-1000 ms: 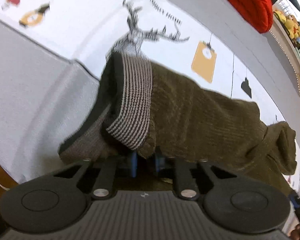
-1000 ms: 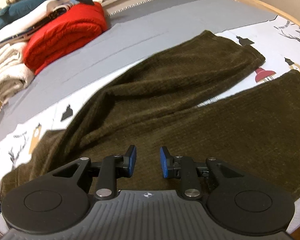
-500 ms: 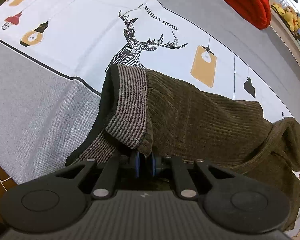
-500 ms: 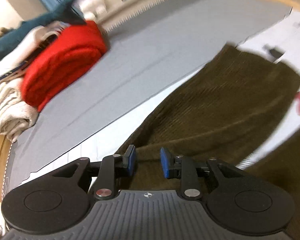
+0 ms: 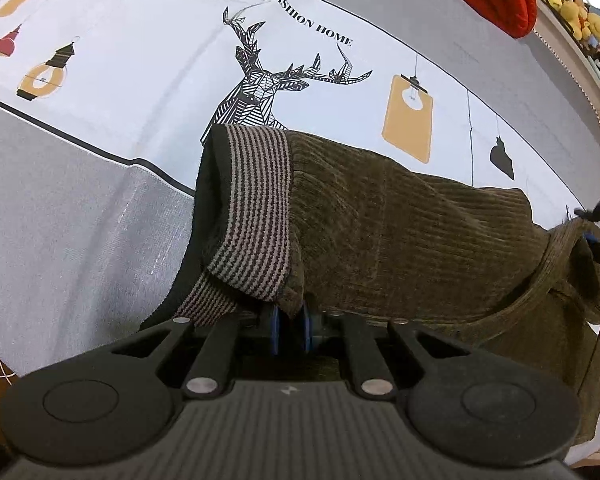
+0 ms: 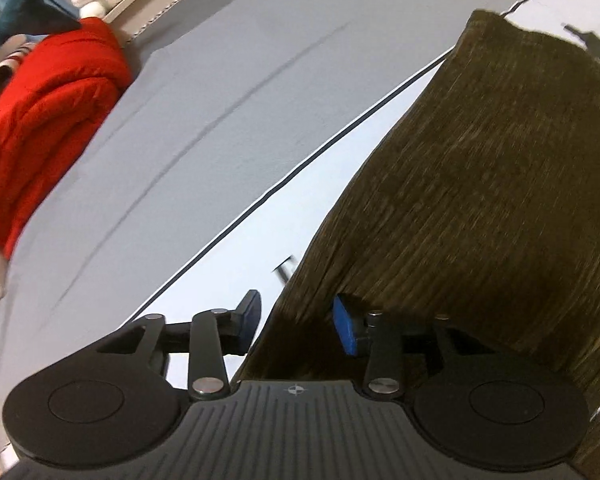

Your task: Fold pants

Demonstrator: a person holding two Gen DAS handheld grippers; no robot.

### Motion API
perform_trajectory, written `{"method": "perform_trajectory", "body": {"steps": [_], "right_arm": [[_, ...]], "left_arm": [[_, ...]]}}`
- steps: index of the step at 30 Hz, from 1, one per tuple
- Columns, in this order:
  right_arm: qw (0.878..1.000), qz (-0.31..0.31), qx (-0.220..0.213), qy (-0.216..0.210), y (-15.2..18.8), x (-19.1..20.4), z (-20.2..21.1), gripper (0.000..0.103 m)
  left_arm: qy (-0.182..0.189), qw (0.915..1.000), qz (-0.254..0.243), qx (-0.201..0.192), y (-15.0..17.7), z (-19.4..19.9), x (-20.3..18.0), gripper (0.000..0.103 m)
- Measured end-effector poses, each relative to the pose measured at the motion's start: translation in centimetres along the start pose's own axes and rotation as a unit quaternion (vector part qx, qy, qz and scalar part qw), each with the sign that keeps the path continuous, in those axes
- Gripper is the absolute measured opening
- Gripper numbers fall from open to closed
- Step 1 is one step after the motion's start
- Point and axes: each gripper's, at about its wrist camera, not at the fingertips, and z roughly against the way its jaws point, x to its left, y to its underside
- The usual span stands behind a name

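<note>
The left hand-held gripper (image 5: pixel 290 330) is pinched on the striped waistband (image 5: pixel 256 208) of the olive corduroy pants (image 5: pixel 412 232). The right hand-held gripper (image 6: pixel 296 322), jaws just closing yet spread, straddles the leg's edge, which runs forward and rightward.

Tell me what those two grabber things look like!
Both look alike. The left gripper and right gripper have black bodies with ribbed grey tops, two round black discs, black linkage bars with silver pins, and blue pads on the fingers. A small emblem marks each top's middle.
</note>
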Motion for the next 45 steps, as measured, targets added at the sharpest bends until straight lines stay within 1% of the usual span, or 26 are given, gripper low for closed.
{"method": "perform_trajectory", "body": {"steps": [1, 2, 3, 6, 10, 12, 14, 17, 19, 21, 22, 24, 25, 26, 28, 29, 31, 32, 34, 36, 38, 40, 41, 43, 44, 45], "right_arm": [[1.000, 0.001, -0.005, 0.007, 0.0, 0.0, 0.2, 0.014], [1.000, 0.000, -0.010, 0.010, 0.0, -0.1, 0.7, 0.008], [1.000, -0.002, -0.014, 0.006, 0.0, -0.4, 1.2, 0.007], [0.999, 0.008, -0.038, -0.004, 0.3, -1.2, 4.7, 0.007], [0.995, 0.039, -0.093, -0.011, 2.5, -3.4, 12.4, 0.007], [0.991, 0.046, -0.121, -0.013, 4.4, -5.4, 16.7, 0.007], [0.990, 0.039, -0.136, -0.017, 7.0, -8.1, 20.8, 0.006], [0.988, 0.044, -0.146, -0.005, 11.7, -11.9, 25.1, 0.006], [0.990, 0.041, -0.138, 0.008, 14.8, -14.2, 26.4, 0.006], [0.993, 0.038, -0.105, 0.030, 17.4, -16.2, 26.4, 0.007], [0.996, 0.042, -0.069, 0.047, 18.5, -17.0, 25.6, 0.007], [0.996, 0.048, 0.019, 0.069, 19.6, -18.6, 23.3, 0.007], [0.995, 0.043, 0.049, 0.077, 19.8, -19.4, 22.7, 0.007], [0.994, 0.035, 0.060, 0.083, 19.6, -20.1, 22.6, 0.011], [0.996, 0.027, 0.040, 0.080, 18.4, -20.6, 23.8, 0.011], [0.997, 0.026, 0.019, 0.074, 17.3, -20.6, 24.7, 0.011], [0.997, 0.035, -0.017, 0.061, 15.3, -20.2, 25.9, 0.012], [0.997, 0.048, -0.035, 0.051, 14.1, -19.7, 26.2, 0.017], [0.993, 0.085, -0.066, 0.040, 12.0, -18.6, 26.2, 0.023], [0.987, 0.135, -0.080, 0.042, 10.6, -17.6, 25.2, 0.035], [0.979, 0.180, -0.076, 0.051, 9.1, -16.5, 22.9, 0.043], [0.974, 0.208, -0.063, 0.069, 8.6, -14.8, 19.7, 0.045], [0.973, 0.212, -0.053, 0.075, 8.5, -14.7, 18.4, 0.046], [0.971, 0.218, -0.032, 0.094, 8.8, -14.5, 16.6, 0.046], [0.968, 0.227, -0.018, 0.101, 8.8, -14.1, 15.7, 0.046], [0.965, 0.241, -0.018, 0.103, 8.9, -13.7, 15.0, 0.048]], "left_arm": [[0.001, 1.0000, 0.003, 0.000, -0.2, 0.0, 0.1, 0.012], [0.003, 1.0000, 0.007, -0.002, -0.3, 0.1, 0.1, 0.012], [0.003, 0.9999, 0.008, -0.005, -0.5, 0.3, 0.1, 0.012], [0.003, 0.9999, 0.007, -0.015, -0.6, 0.8, -0.1, 0.012], [0.008, 0.9994, 0.014, -0.030, -0.3, 1.7, 0.2, 0.012], [0.014, 0.9988, 0.012, -0.046, 0.0, 2.7, 0.2, 0.011], [0.013, 0.9977, 0.004, -0.066, 0.6, 3.9, 0.2, 0.008], [0.003, 0.9959, -0.004, -0.091, 1.5, 5.3, 0.8, 0.005], [0.007, 0.9959, 0.008, -0.090, 2.2, 5.8, 1.8, 0.005], [0.002, 0.9963, 0.011, -0.085, 2.9, 6.0, 2.6, 0.005], [-0.006, 0.9968, 0.009, -0.080, 3.2, 5.9, 2.9, 0.005], [-0.014, 0.9979, 0.014, -0.062, 3.5, 5.4, 3.6, 0.005], [-0.021, 0.9981, 0.017, -0.055, 3.6, 5.2, 3.7, 0.009], [-0.037, 0.9976, 0.021, -0.055, 3.6, 5.2, 3.9, 0.010], [-0.057, 0.9949, 0.038, -0.074, 3.5, 5.9, 4.1, 0.017], [-0.062, 0.9930, 0.041, -0.092, 3.3, 6.5, 4.0, 0.019], [-0.072, 0.9880, 0.030, -0.134, 3.1, 7.8, 3.1, 0.021], [-0.071, 0.9860, 0.017, -0.150, 2.9, 8.1, 2.3, 0.021], [-0.061, 0.9856, -0.013, -0.157, 2.8, 8.0, 0.9, 0.021], [-0.055, 0.9873, -0.044, -0.142, 2.9, 7.1, -0.7, 0.022], [-0.038, 0.9909, -0.063, -0.112, 3.0, 5.9, -2.0, 0.024], [-0.025, 0.9921, -0.077, -0.096, 3.2, 5.2, -2.9, 0.025], [-0.024, 0.9919, -0.084, -0.092, 3.2, 4.9, -3.5, 0.027], [-0.020, 0.9907, -0.100, -0.090, 3.3, 4.6, -4.6, 0.036], [-0.017, 0.9901, -0.107, -0.090, 3.3, 4.6, -5.1, 0.036], [-0.013, 0.9896, -0.113, -0.088, 3.4, 4.4, -5.6, 0.036]]}}
